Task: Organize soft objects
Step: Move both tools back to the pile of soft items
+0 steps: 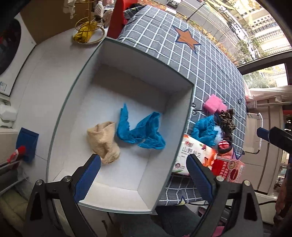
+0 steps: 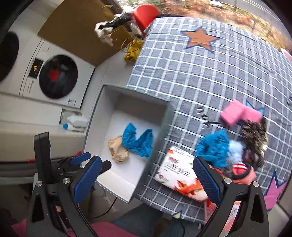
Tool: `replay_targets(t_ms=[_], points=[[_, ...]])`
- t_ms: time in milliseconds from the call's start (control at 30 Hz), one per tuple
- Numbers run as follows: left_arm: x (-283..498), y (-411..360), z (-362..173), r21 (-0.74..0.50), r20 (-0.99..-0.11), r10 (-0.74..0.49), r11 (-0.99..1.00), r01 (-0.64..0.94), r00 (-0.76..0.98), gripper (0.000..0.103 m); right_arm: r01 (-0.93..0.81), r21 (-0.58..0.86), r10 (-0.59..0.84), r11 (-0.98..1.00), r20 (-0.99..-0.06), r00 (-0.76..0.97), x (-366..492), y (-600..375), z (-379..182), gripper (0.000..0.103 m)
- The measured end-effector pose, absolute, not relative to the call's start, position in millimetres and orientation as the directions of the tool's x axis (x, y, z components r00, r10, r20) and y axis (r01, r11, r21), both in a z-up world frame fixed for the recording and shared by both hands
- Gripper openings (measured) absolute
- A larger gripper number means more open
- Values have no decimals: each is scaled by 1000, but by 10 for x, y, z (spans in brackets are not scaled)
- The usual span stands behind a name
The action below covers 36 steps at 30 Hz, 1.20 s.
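Note:
A white open box (image 1: 60, 116) holds a beige sock (image 1: 103, 141) and a crumpled blue cloth (image 1: 138, 128); the box (image 2: 94, 113) shows in the right wrist view too, with the sock (image 2: 117, 150) and cloth (image 2: 138, 140). My left gripper (image 1: 144, 170) is open and empty above the box's near end. My right gripper (image 2: 147, 175) is open and empty, above the box's corner and a tissue pack (image 2: 175, 173). On the checked cloth (image 2: 200, 73) lies a pile: another blue cloth (image 2: 213, 147), a pale blue fluffy piece (image 2: 235, 149), a leopard scrunchie (image 2: 255, 134), pink sponges (image 2: 237, 113).
A washing machine (image 2: 58, 76) stands to the left. A gold wire stand with a yellow cloth (image 1: 85, 32) sits at the back, next to a red chair (image 1: 118, 16). A red printed box (image 1: 229, 169) lies beside the tissue pack (image 1: 193, 155). A blue box (image 1: 27, 144) is at left.

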<state>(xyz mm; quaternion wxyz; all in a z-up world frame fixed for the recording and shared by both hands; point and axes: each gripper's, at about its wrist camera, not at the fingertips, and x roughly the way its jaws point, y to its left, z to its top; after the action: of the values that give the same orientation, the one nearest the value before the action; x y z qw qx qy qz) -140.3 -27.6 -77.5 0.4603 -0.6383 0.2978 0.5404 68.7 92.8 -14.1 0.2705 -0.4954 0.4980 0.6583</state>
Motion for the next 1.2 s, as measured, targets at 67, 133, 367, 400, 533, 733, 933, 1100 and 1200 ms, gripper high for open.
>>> replay_targets(t_ms=[67, 133, 367, 400, 533, 733, 933, 1100, 1200], points=[[-1258, -145, -703, -273, -962, 120, -362, -891, 246, 96, -875, 362, -108, -320, -932, -346, 996, 1016, -77, 101], [-1084, 0, -658, -278, -960, 114, -326, -903, 254, 96, -902, 336, -79, -272, -942, -327, 1306, 1104, -48, 101], [-383, 559, -693, -256, -967, 50, -218, -942, 251, 96, -966, 251, -47, -67, -968, -248, 2407, 1416, -351, 101], [-270, 651, -735, -235, -972, 39, -195, -952, 232, 96, -971, 232, -53, -56, -972, -229, 2508, 1447, -436, 101], [106, 1078, -994, -148, -989, -6, -116, -982, 150, 96, -979, 203, -99, -35, -975, -199, 2784, 1538, -827, 101], [519, 1589, -1644, -28, -997, -72, -27, -999, 30, 96, -977, 198, -135, -78, -973, -187, 2807, 1686, -1379, 101], [694, 1867, -2175, 44, -991, -125, -26, -999, -41, 96, -972, 205, -133, -115, -973, -189, 2736, 1866, -1717, 101], [746, 1943, -2420, 58, -988, -141, -20, -998, -55, 99, -949, 231, -150, -214, -968, -202, 2600, 1934, -1901, 101], [760, 1974, -2444, 79, -990, -115, -5, -997, -78, 103, -934, 241, -166, -265, -965, -202, 2468, 1944, -2067, 101]])
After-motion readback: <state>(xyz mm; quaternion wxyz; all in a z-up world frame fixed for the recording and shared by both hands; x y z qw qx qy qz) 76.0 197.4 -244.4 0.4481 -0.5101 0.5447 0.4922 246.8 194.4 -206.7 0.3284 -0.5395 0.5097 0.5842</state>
